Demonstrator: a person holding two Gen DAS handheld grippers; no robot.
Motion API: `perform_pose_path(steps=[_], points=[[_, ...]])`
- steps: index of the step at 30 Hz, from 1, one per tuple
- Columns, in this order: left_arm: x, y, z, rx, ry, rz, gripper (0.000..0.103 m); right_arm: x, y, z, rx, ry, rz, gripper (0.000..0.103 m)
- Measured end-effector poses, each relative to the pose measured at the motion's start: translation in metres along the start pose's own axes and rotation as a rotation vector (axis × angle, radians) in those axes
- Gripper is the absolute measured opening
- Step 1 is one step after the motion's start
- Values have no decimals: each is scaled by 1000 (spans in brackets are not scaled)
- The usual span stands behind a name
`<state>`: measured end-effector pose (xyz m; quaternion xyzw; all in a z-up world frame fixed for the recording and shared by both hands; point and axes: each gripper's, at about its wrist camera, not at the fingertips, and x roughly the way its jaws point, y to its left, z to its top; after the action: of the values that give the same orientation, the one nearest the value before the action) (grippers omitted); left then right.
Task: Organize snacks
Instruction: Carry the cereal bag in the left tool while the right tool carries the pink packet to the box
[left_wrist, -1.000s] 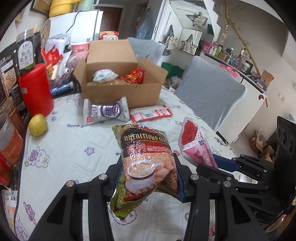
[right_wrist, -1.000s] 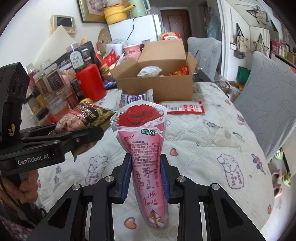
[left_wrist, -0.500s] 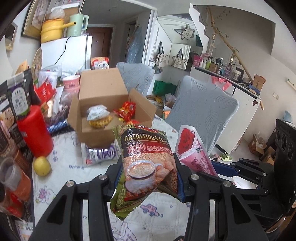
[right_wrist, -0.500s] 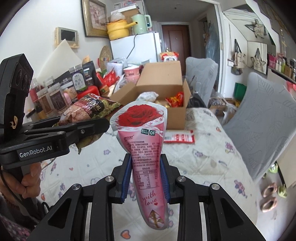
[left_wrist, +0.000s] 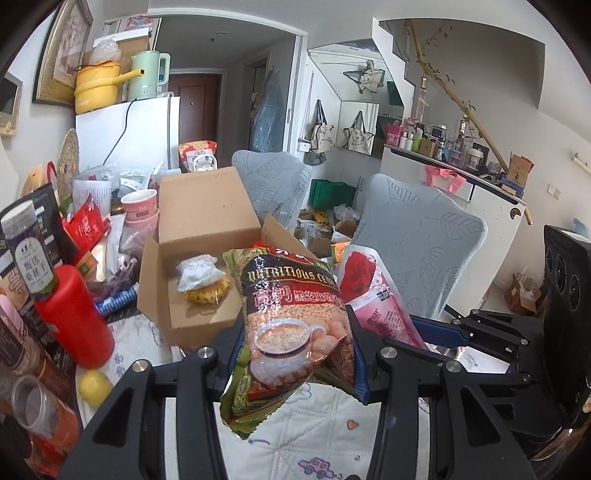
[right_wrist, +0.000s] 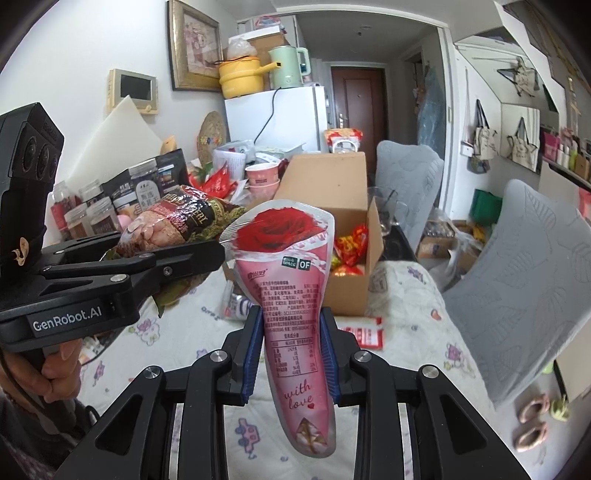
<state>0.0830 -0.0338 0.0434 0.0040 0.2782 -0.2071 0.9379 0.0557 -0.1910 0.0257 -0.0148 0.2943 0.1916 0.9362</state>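
Note:
My left gripper (left_wrist: 293, 354) is shut on a cereal bag (left_wrist: 291, 325) printed "Nutritious Cereal" and holds it in the air in front of the open cardboard box (left_wrist: 192, 236). My right gripper (right_wrist: 291, 343) is shut on a pink rose-print pouch (right_wrist: 291, 295), held upright beside the left gripper. The pouch also shows in the left wrist view (left_wrist: 373, 295), and the cereal bag in the right wrist view (right_wrist: 173, 225). The box (right_wrist: 332, 184) holds a white wrapped snack (left_wrist: 197, 271) and red-yellow packets (right_wrist: 349, 247).
The quilted table (right_wrist: 406, 317) carries a red flat packet (right_wrist: 364, 334), a white-purple packet (right_wrist: 238, 306), a lemon (left_wrist: 94, 386), a red canister (left_wrist: 74, 314) and several jars at the left. Grey chairs (left_wrist: 417, 240) stand to the right and behind the box.
Both grippers have risen and moved toward the box with their snacks still held. The views have tilted up, so less of the table shows.

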Motion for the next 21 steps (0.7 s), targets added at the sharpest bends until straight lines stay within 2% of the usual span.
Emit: perform_pose_path(steps=[21], points=[[65, 39, 67, -4, -77, 71, 45, 72, -36, 74, -21, -36, -1, 29]])
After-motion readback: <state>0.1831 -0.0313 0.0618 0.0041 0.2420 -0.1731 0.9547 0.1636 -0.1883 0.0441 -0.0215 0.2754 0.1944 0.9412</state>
